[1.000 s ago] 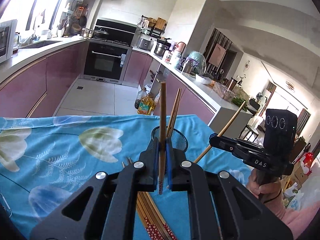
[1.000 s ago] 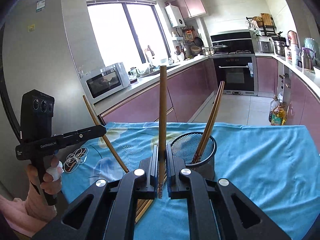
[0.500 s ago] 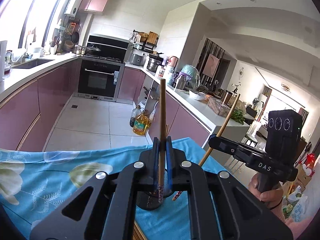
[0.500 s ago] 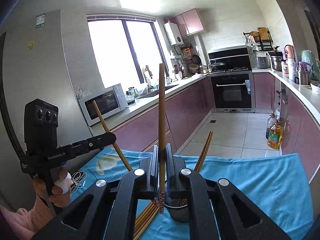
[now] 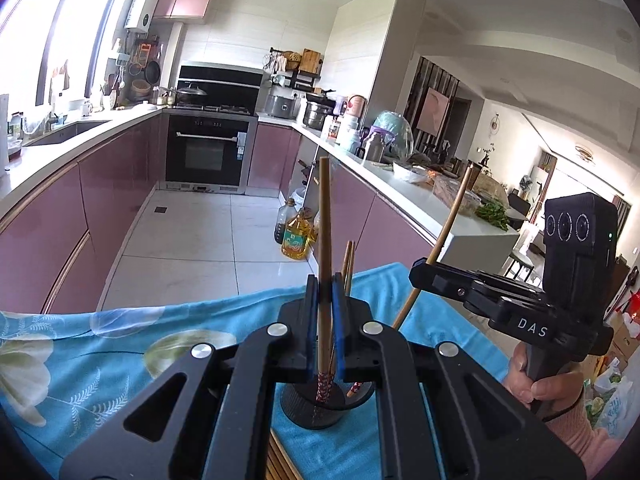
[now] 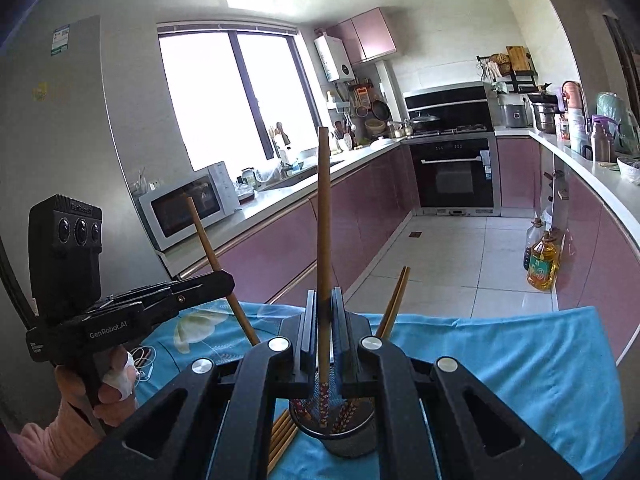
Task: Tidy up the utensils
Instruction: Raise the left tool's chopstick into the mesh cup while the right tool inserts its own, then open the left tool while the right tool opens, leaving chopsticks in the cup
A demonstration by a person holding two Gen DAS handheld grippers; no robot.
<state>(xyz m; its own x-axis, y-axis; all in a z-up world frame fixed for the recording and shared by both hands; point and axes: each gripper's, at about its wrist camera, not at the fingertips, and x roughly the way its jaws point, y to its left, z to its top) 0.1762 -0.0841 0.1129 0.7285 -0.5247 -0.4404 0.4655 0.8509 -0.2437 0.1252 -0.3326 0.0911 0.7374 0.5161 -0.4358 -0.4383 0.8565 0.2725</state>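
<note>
We look from just behind each pair of tongs, along the fingers, close above the worktop and out toward the oven. The left view faces the oven squarely, with the right tongs at its right. The right view has the oven right of centre and the left tongs at its left. Both share the mesh holder close below.

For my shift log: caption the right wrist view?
Right gripper holds a chopstick upright above the mesh holder; left gripper grips another.
</note>
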